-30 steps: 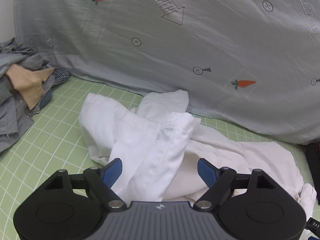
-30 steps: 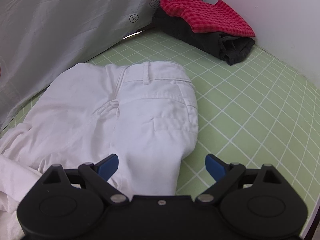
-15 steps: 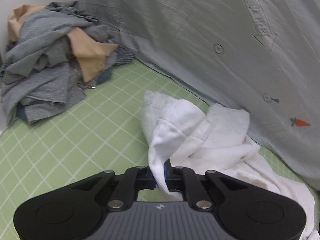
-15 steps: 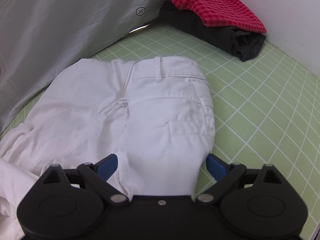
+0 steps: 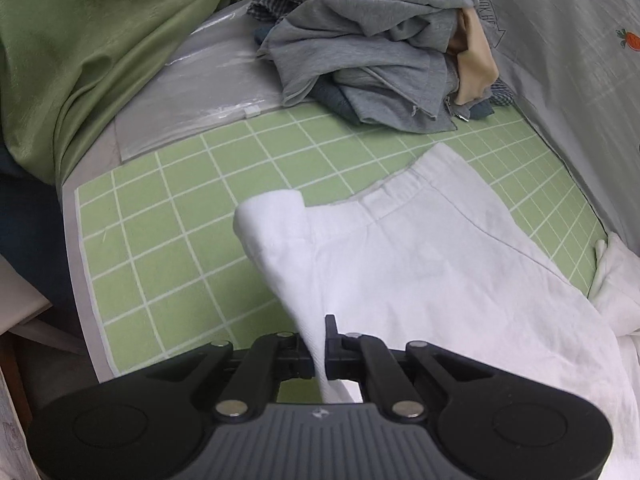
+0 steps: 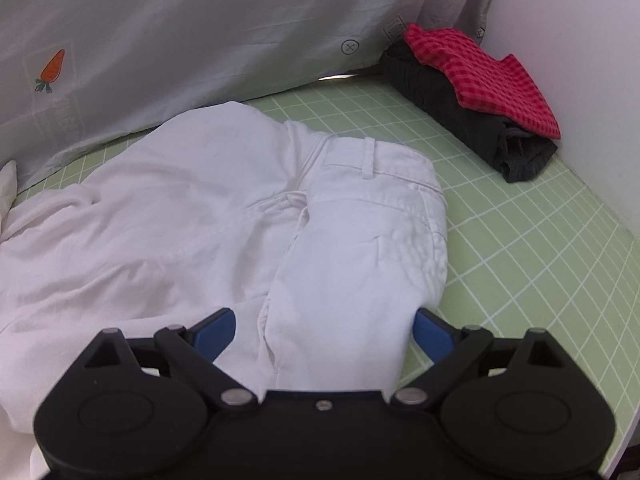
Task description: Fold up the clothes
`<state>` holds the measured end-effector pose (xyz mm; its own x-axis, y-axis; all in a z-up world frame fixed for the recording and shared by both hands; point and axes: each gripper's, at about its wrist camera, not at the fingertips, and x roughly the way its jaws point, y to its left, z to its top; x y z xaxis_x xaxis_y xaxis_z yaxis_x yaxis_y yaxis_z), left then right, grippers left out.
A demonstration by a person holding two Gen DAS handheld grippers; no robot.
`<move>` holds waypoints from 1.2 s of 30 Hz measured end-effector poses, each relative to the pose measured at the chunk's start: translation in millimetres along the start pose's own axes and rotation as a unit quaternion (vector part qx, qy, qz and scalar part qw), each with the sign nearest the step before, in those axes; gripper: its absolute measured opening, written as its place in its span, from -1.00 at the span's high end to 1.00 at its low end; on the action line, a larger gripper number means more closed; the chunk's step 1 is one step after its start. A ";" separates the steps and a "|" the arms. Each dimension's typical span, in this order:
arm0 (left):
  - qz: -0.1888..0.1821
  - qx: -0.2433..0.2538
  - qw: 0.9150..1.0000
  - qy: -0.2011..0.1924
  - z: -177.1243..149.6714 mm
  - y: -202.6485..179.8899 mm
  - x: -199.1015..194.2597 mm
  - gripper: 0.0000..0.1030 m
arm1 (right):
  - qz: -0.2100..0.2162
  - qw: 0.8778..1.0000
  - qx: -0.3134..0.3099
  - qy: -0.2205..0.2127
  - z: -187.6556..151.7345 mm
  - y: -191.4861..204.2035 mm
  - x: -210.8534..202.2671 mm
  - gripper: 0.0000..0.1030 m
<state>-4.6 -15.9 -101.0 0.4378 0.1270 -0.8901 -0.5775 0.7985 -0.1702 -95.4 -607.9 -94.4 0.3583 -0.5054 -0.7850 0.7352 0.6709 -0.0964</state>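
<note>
White trousers (image 5: 420,264) lie on the green grid mat (image 5: 168,240). My left gripper (image 5: 319,354) is shut on the hem end of one trouser leg, which is lifted and stretched toward the mat's left part. In the right wrist view the waist and seat of the same white trousers (image 6: 248,216) lie flat with a belt loop up. My right gripper (image 6: 324,330) is open, its blue pads on either side of the near trouser edge without pressing on it.
A heap of grey and tan clothes (image 5: 376,52) sits at the far end of the mat. A green cloth (image 5: 80,48) and a clear plastic bag (image 5: 192,92) lie at left. A folded red checked and dark stack (image 6: 480,96) sits at the right corner. A grey carrot-print sheet (image 6: 180,40) hangs behind.
My left gripper shut on the white trouser leg and carried it leftward, rolling as it went, pulling the leg out straight. My right gripper drifted slightly along the waist, still open.
</note>
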 end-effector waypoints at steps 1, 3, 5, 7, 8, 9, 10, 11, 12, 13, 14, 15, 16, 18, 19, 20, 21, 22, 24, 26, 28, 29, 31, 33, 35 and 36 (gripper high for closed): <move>-0.001 -0.005 1.000 0.002 -0.8 1.6 1.1 0.94 | -0.003 1.000 -0.011 0.001 1.2 4.5 3.4 -0.88; -0.002 -0.010 1.000 0.003 -0.6 1.5 3.0 0.94 | -0.022 0.999 -0.037 0.016 2.4 11.8 16.3 -0.89; -0.004 -0.008 1.000 0.003 1.4 -0.9 3.7 0.93 | -0.044 0.997 -0.060 0.032 3.1 16.8 29.8 -0.83; -0.006 -0.007 1.000 0.002 2.7 -3.9 4.8 0.93 | -0.042 0.997 -0.053 0.033 3.0 9.3 33.2 -0.47; -0.006 -0.006 1.000 0.000 3.1 -4.4 4.8 0.93 | -0.036 0.998 -0.041 0.029 3.3 2.3 30.8 -0.07; -0.005 -0.005 1.000 -0.001 3.4 -5.0 4.8 0.93 | -0.030 0.999 -0.024 0.019 3.6 -7.6 23.6 0.23; -0.005 -0.004 1.000 -0.003 3.8 -5.6 4.8 0.94 | -0.033 0.999 -0.002 0.008 3.1 -22.1 13.6 0.78; -0.003 -0.003 1.000 -0.005 4.5 -5.6 4.8 0.94 | -0.042 0.999 0.023 -0.002 2.2 -39.9 2.5 0.84; 0.000 -0.003 1.000 -0.008 5.6 -4.0 4.8 0.94 | -0.050 0.997 0.049 -0.011 1.2 -57.8 -8.7 0.86; 0.004 -0.002 1.000 -0.012 6.2 -1.8 4.7 0.94 | -0.059 0.995 0.074 -0.021 0.2 -75.7 -19.8 0.87; 0.008 -0.001 1.000 -0.012 6.0 -0.1 4.9 0.94 | -0.063 0.993 0.095 -0.022 -2.6 -93.4 -27.3 0.87; 0.012 0.001 1.000 -0.013 5.7 1.6 5.2 0.94 | -0.069 0.992 0.106 -0.012 -7.8 -108.4 -29.2 0.87; 0.016 0.002 1.000 -0.014 5.5 3.2 5.4 0.94 | -0.079 0.991 0.109 0.000 -14.1 -119.2 -28.0 0.89; 0.018 0.004 1.000 -0.012 5.2 4.9 6.4 0.94 | -0.080 0.990 0.115 0.023 -26.1 -133.2 -23.2 0.88; 0.017 0.006 1.000 -0.011 5.2 5.3 7.1 0.94 | -0.070 0.989 0.125 0.027 -31.7 -138.7 -23.0 0.83; 0.017 0.007 1.000 -0.009 5.1 5.7 7.7 0.94 | -0.064 0.989 0.135 0.025 -36.3 -142.1 -24.8 0.62; 0.016 0.008 1.000 -0.007 5.0 6.1 8.4 0.94 | -0.061 0.988 0.138 0.017 -38.3 -142.3 -26.7 0.41; 0.016 0.010 1.000 -0.006 4.9 6.0 9.1 0.93 | -0.058 0.989 0.136 0.010 -38.6 -141.4 -27.3 -0.04; 0.019 0.014 1.000 -0.002 4.4 3.9 10.6 0.93 | -0.058 0.990 0.132 -0.001 -36.0 -138.5 -24.0 -0.39; 0.016 0.009 1.000 0.002 4.2 3.4 12.7 0.93 | -0.055 0.989 0.139 -0.002 -30.6 -138.0 -15.2 -0.46; 0.015 0.004 1.000 0.004 4.0 3.3 13.1 0.92 | -0.052 0.985 0.165 0.000 -23.9 -142.7 -8.5 -0.47; 0.014 0.002 1.000 0.003 4.0 3.7 12.4 0.92 | -0.045 0.981 0.188 -0.008 -21.4 -147.2 -10.5 -0.47; 0.012 -0.003 1.000 0.001 3.6 4.5 11.0 0.92 | -0.027 0.971 0.233 -0.035 -16.6 -156.1 -19.4 -0.48; 0.013 -0.006 1.000 0.003 2.3 5.2 10.3 0.92 | -0.021 0.965 0.252 -0.068 -12.7 -160.0 -28.8 -0.61; 0.012 -0.005 1.000 0.007 0.2 5.4 10.7 0.92 | -0.011 0.966 0.244 -0.085 -7.0 -159.7 -28.7 -0.88; 0.012 -0.004 1.000 0.008 -0.8 5.5 10.7 0.91 | -0.006 0.969 0.234 -0.082 -3.7 -159.0 -24.2 -0.91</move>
<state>-3.6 -10.7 -111.8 0.4125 0.1355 -0.9008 -0.5926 0.7910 -0.1524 -223.1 -700.3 -62.3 0.4073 -0.6167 -0.6736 0.9061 0.3651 0.2137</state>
